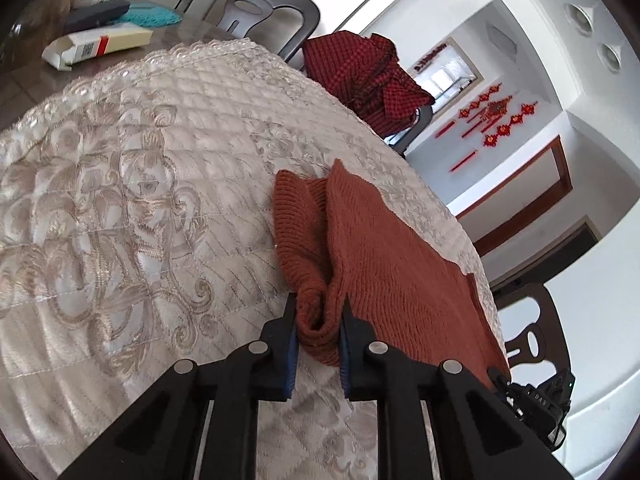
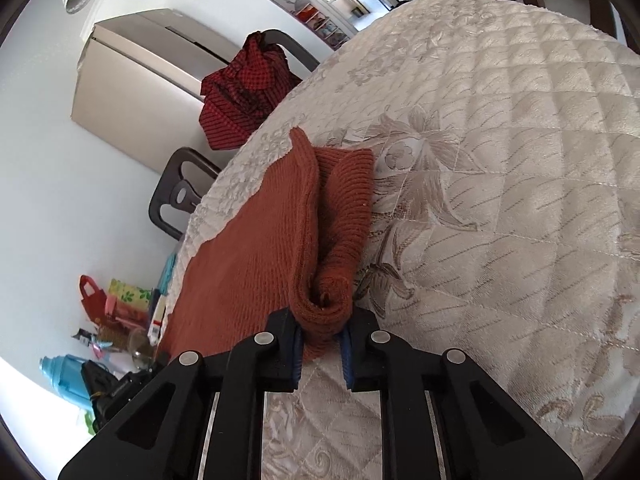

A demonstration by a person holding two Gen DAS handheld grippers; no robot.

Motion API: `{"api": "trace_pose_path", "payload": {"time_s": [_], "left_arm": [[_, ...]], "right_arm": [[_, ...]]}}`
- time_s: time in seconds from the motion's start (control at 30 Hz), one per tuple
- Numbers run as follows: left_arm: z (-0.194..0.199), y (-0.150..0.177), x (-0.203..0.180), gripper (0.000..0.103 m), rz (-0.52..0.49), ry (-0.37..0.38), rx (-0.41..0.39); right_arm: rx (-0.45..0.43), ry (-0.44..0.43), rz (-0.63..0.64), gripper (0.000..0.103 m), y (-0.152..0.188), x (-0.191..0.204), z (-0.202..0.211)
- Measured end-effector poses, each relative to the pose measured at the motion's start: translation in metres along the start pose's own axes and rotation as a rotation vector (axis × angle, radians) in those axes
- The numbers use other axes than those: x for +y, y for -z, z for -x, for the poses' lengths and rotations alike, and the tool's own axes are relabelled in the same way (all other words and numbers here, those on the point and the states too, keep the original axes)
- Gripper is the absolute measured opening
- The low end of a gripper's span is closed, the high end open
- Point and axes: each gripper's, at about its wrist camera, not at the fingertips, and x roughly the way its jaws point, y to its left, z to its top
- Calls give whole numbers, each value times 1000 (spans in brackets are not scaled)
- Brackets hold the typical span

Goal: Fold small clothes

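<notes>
Both claws, left claw (image 1: 318,316) and right claw (image 2: 320,322), pinch the rust knit (image 1: 384,248) on a quilted tablecloth (image 1: 140,184).

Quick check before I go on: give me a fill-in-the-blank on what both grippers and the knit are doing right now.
1. The left gripper is shut on the rust-coloured ____.
2. The right gripper is ____ on the sweater's edge.
3. The sweater lies on a cream quilted ____.
4. A red checked garment hangs over a ____.

Missing: sweater; shut; tablecloth; chair
</notes>
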Motion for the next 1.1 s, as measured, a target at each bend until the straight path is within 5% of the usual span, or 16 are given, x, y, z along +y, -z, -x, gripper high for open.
{"api": "trace_pose_path", "payload": {"time_s": [0.57,1.1], "left_arm": [[64,66,16,18,-82,3,97],[69,74,19,19,-100,7,101]], "right_arm": [[85,39,74,14,70,1,76],[77,49,100,15,75,-6,80]]}}
